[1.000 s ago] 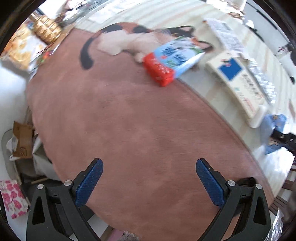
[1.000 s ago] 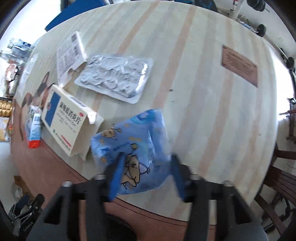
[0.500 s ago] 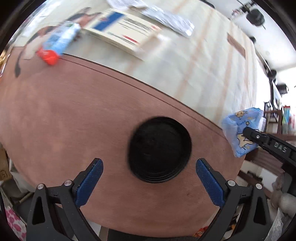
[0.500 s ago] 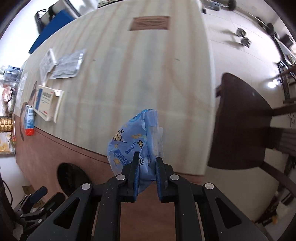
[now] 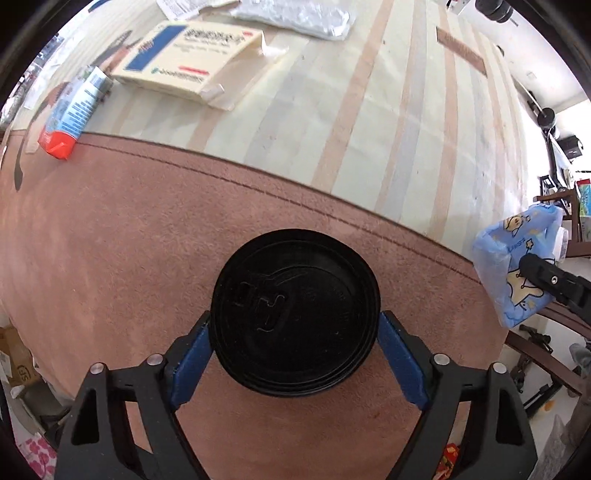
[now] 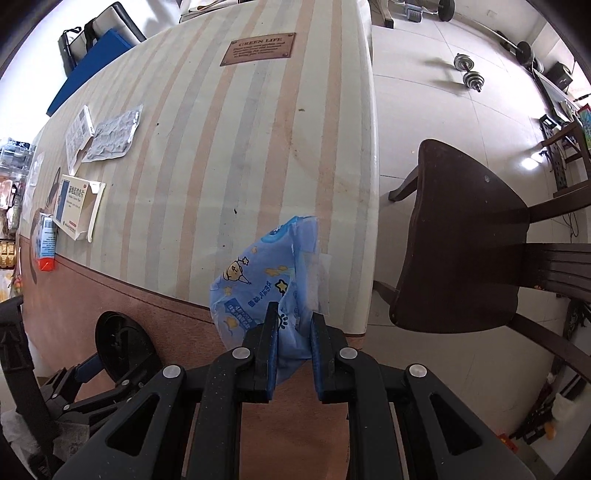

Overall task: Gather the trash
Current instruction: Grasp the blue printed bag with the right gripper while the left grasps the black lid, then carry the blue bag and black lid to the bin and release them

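Your right gripper point(image 6: 293, 345) is closed down on one blue cartoon-printed wrapper point(image 6: 266, 284), pinched between the blue pads and held above the near right corner of the table point(image 6: 258, 129); the left wrist view shows the same wrapper point(image 5: 517, 266) lifted off the surface at the far right. Your left gripper point(image 5: 295, 354) brackets one black round lid point(image 5: 294, 318), both blue pads touching its rim; the lid sits on the brown suede band of the table covering point(image 5: 110, 258), just inside the near edge. Beyond the seam, on the striped section, you have four more items lying flat: one red-and-blue carton point(image 5: 72, 114) at the left, straddling the seam; one opened cream medicine box point(image 5: 188, 55) just beside it; one silver blister sheet point(image 5: 295, 14) farther back; and one printed leaflet point(image 6: 78, 133) near that sheet. Nothing lies between the lid and these items. One dark wooden chair point(image 6: 465, 240) stands beside the table's right edge, and one dumbbell point(image 6: 468, 72) lies on the tiled floor behind it.
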Action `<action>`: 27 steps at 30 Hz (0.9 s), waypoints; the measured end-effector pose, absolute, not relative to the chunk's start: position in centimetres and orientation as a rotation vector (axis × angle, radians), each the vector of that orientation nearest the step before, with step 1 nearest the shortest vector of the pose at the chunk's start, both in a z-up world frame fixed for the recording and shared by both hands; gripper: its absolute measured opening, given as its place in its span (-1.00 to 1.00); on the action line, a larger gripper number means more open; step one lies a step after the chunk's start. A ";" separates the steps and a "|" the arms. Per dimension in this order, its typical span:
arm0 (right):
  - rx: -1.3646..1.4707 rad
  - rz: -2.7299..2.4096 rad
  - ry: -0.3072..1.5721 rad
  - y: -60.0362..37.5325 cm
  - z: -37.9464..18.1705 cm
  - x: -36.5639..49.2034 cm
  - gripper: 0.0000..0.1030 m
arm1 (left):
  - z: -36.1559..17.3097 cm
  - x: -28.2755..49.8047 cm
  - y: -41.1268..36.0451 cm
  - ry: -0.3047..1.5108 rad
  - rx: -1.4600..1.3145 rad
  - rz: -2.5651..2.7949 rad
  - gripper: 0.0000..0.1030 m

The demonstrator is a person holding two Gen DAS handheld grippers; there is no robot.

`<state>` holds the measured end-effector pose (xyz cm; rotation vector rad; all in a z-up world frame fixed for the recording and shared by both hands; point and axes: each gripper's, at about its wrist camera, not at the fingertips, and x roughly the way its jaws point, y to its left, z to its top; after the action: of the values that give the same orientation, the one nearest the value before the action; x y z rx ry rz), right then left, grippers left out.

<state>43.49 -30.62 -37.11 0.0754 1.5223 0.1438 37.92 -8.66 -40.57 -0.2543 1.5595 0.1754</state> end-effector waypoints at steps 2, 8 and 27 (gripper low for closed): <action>0.074 0.147 1.520 -30.2 -36.9 43.4 -0.70 | -40.1 37.7 -8.0 1.544 -0.255 0.173 0.61; 0.041 0.192 1.488 -28.5 -35.5 43.1 -0.70 | -37.6 37.2 -6.7 1.460 -0.261 0.230 0.61; -0.057 0.514 1.323 -14.3 -26.4 33.3 -0.70 | -25.5 21.3 6.0 1.132 -0.428 0.515 0.61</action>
<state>33.28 -14.30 -26.43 -0.0566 1.3226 0.5137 21.27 6.00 -25.52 -0.4277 1.1318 0.5154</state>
